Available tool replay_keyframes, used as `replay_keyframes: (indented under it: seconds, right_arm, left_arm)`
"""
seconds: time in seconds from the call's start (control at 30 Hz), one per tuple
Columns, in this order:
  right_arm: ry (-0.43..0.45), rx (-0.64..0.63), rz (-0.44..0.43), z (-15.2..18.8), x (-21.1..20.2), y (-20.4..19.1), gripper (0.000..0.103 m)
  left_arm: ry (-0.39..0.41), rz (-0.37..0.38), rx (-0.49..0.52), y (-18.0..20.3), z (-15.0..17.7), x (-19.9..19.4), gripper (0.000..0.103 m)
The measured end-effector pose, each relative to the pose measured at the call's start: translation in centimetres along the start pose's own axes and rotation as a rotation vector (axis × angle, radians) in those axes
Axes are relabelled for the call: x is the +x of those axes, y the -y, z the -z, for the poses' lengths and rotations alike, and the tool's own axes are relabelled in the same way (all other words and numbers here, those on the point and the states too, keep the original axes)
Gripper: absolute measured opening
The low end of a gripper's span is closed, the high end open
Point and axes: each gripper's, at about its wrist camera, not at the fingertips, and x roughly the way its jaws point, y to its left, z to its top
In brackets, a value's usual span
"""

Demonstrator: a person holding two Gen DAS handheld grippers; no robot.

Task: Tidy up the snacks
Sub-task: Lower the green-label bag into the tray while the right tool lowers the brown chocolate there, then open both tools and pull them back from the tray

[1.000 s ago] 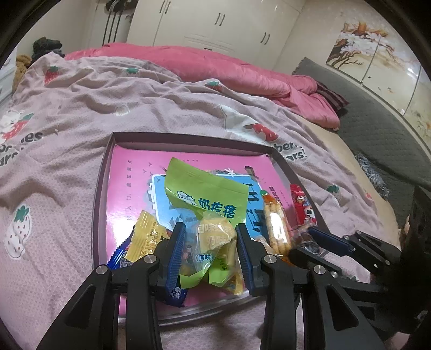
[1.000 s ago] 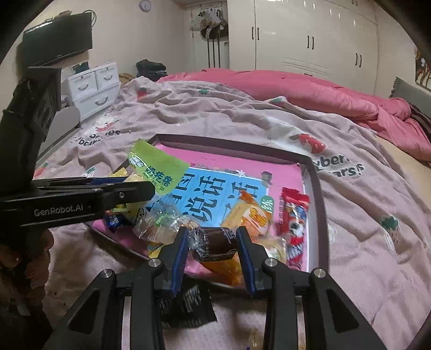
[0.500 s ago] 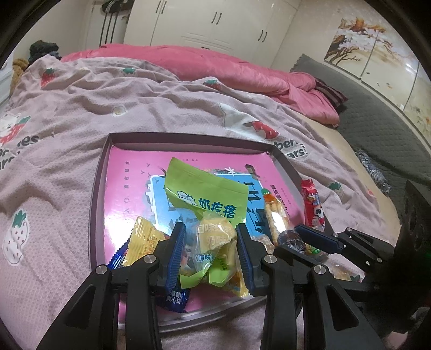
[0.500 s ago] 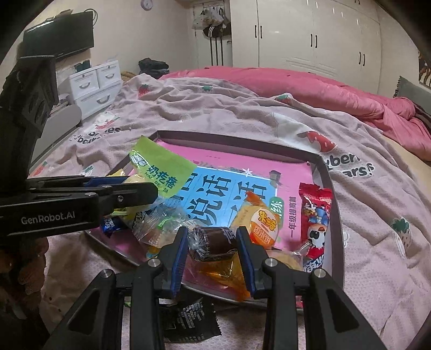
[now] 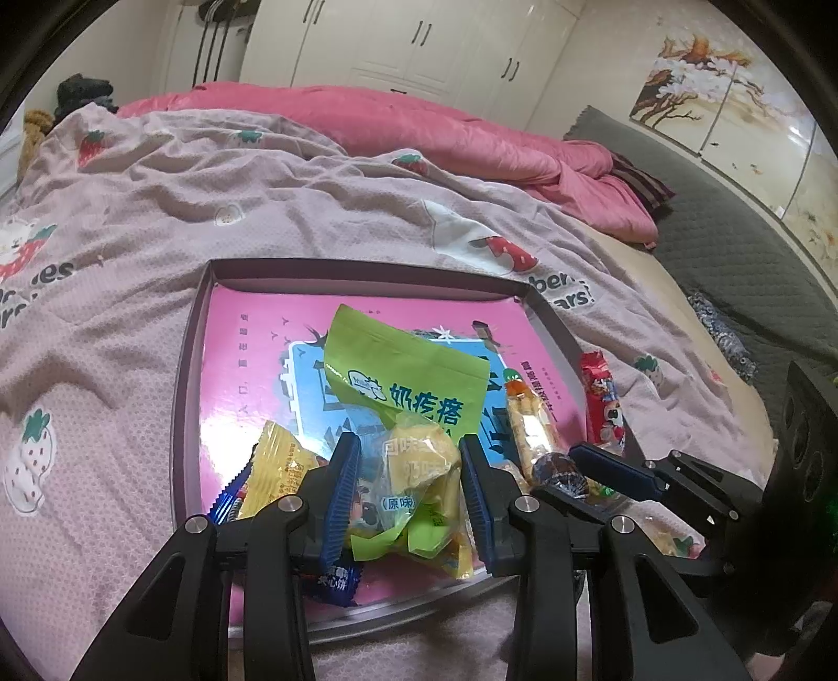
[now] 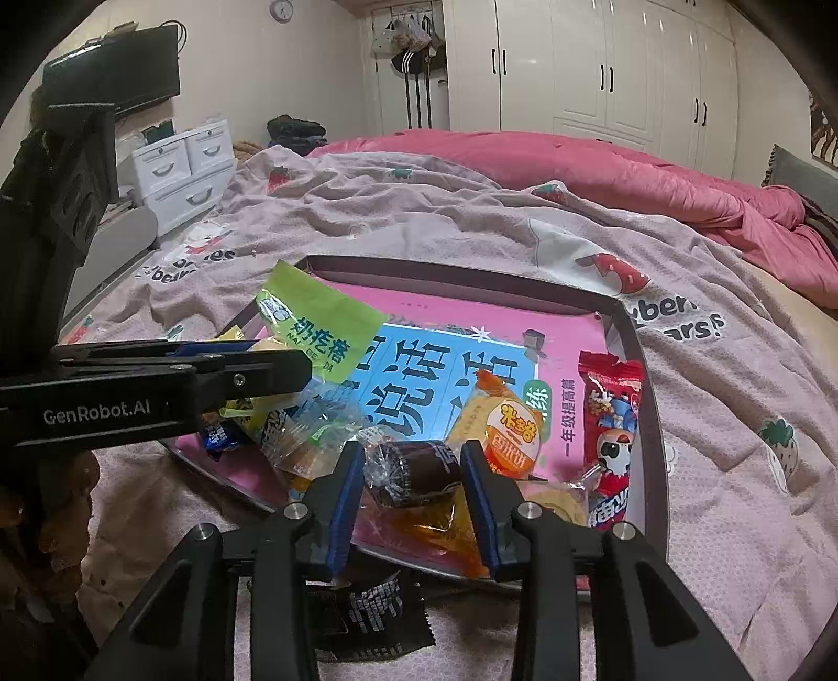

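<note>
Left claw (image 5: pixel 409 492) grips green snack bag (image 5: pixel 414 387); right claw (image 6: pixel 411 487) grips chocolate candy (image 6: pixel 419 471)

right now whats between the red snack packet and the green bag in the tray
In the right wrist view, an orange round-label rice cracker packet lies between the red snack packet and green bag, on the tray.

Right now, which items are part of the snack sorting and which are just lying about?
Job:
- tray
- green bag in left gripper
- brown candy in right gripper
- red packet
- orange rice-cracker pack
- yellow packet

Lying about:
- pink duvet
- wardrobe
- drawer unit
- wall clock
</note>
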Motion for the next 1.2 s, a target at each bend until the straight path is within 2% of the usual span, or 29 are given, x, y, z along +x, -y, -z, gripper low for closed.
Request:
replay_keyframes:
  seconds: [0.23,0.37,0.7,0.9,1.0,1.2]
  right_arm:
    - [-0.005,-0.003,-0.006,0.4,-0.1,-0.1,0.039]
    - [-0.010,-0.005,-0.009,0.7,-0.4,-0.4,0.039]
    - [-0.005,-0.008,-0.009,0.9,-1.0,-0.6,0.040]
    - [0.023,-0.004,-0.003,0.5,-2.0,-0.5,0.041]
    - [0.044,0.002,0.000,0.3,-2.7,-0.5,0.048]
    - [0.077,0.020,0.002,0.0,-4.3,-0.2,0.049]
  left_arm:
    - [-0.003,0.002,0.000,0.1,-0.1,-0.3,0.041]
    - [0.001,0.010,-0.001,0.1,-0.3,-0.7,0.049]
    - [0.015,0.017,-0.007,0.1,-0.6,-1.8,0.054]
    - [0.025,0.018,-0.019,-0.3,-0.8,-2.6,0.061]
    - [0.028,0.017,-0.020,-0.3,-0.9,-3.2,0.064]
    - [0.040,0.005,-0.010,-0.1,-0.9,-4.3,0.068]
